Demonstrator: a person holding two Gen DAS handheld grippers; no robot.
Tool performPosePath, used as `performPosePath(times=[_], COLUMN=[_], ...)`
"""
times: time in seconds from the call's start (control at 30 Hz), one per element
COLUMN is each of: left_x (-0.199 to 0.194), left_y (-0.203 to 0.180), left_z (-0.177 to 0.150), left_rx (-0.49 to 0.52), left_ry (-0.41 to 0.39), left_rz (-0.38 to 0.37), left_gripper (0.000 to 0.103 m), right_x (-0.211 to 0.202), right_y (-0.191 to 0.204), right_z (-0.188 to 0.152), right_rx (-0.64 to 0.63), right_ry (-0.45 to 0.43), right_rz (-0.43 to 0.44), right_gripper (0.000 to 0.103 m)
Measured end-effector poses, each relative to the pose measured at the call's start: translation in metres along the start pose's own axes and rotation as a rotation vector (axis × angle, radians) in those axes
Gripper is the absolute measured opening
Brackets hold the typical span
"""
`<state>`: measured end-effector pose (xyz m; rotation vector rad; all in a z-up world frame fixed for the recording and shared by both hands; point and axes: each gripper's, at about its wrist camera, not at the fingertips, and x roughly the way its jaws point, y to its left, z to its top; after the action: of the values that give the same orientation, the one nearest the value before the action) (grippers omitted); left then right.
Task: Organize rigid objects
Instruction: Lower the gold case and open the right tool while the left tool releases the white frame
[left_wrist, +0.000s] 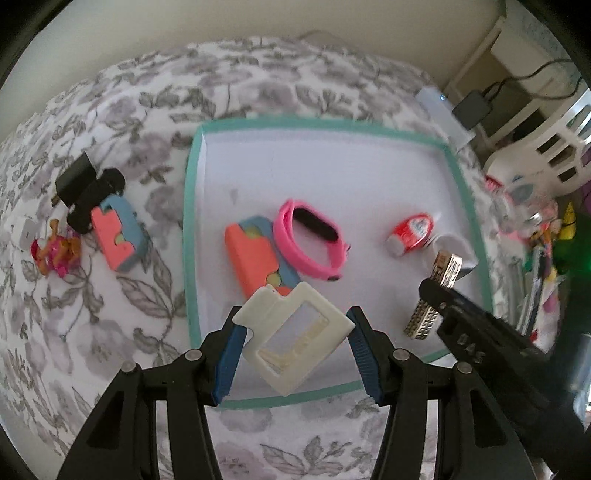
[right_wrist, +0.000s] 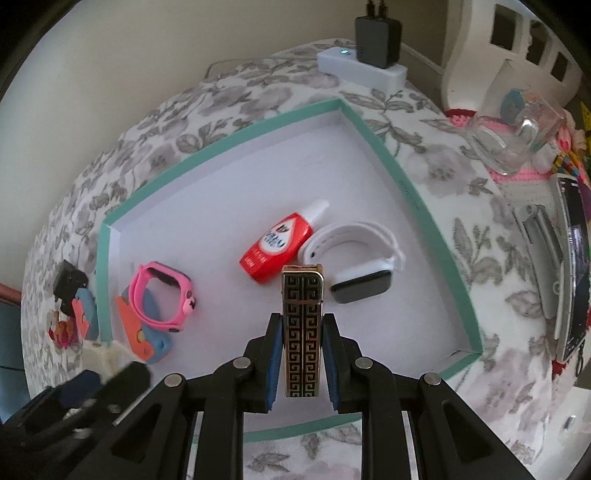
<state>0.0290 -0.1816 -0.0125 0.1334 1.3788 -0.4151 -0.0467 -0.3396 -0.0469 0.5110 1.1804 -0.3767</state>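
Cream plastic, a flat frame, sits clamped corner to corner between the left gripper fingers, over the near edge of the tray on the bed. The right gripper grips a black-and-gold lighter by its long sides, its long axis pointing away from the fingers toward the far side, above the tray's near right part. Directly ahead lie the red bottle and white watch; the pink watch and orange block lie left. Bare tray floor beneath each load probably decides the drop.
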Motion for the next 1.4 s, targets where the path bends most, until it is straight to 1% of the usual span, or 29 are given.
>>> performPosePath(times=[0.13, 0.37, 0.4, 0.53, 0.67, 0.7, 1.0, 1.07, 1.13, 1.23, 1.37, 1.4], left_x=[0.015, 0.024, 0.026, 0.033, 0.045, 0.048, 0.053, 0.054, 0.053, 0.053, 0.043, 0.042], left_y=[0.002, 0.001, 0.000, -0.005, -0.006, -0.006, -0.013, -0.011, -0.007, -0.001, 0.002, 0.002], left_z=[-0.004, -0.007, -0.007, -0.009, -0.014, -0.014, -0.018, -0.015, -0.011, -0.010, -0.008, -0.008], left_rx=[-0.006, 0.001, 0.005, 0.019, 0.003, 0.001, 0.012, 0.012, 0.005, -0.010, -0.009, -0.010], left_ry=[0.044, 0.055, 0.059, 0.070, 0.105, 0.113, 0.109, 0.113, 0.126, 0.132, 0.112, 0.109], left_rz=[0.012, 0.054, 0.060, 0.085, 0.064, 0.058, 0.064, 0.058, 0.053, 0.030, 0.017, 0.013], left_gripper=[0.058, 0.058, 0.058, 0.058, 0.058, 0.058, 0.059, 0.062, 0.071, 0.071, 0.072, 0.074], right_x=[0.006, 0.013, 0.012, 0.013, 0.014, 0.014, 0.015, 0.015, 0.015, 0.013, 0.005, 0.002], right_y=[0.009, 0.014, 0.014, 0.014, 0.015, 0.014, 0.014, 0.013, 0.012, 0.011, 0.013, 0.013], right_z=[-0.004, -0.008, -0.009, -0.009, -0.008, -0.008, -0.009, -0.008, -0.008, -0.006, -0.003, -0.002], right_rx=[-0.034, -0.060, -0.052, -0.053, -0.053, -0.053, -0.039, -0.033, -0.033, -0.031, -0.036, -0.037], right_ry=[0.028, 0.061, 0.081, 0.081, 0.082, 0.082, 0.082, 0.084, 0.077, 0.068, 0.037, 0.027], right_rz=[0.004, -0.006, -0.016, -0.017, -0.019, -0.018, -0.017, -0.015, -0.004, -0.011, -0.025, -0.028], right_gripper=[0.022, 0.022, 0.022, 0.022, 0.023, 0.025, 0.025, 0.025, 0.025, 0.025, 0.026, 0.026])
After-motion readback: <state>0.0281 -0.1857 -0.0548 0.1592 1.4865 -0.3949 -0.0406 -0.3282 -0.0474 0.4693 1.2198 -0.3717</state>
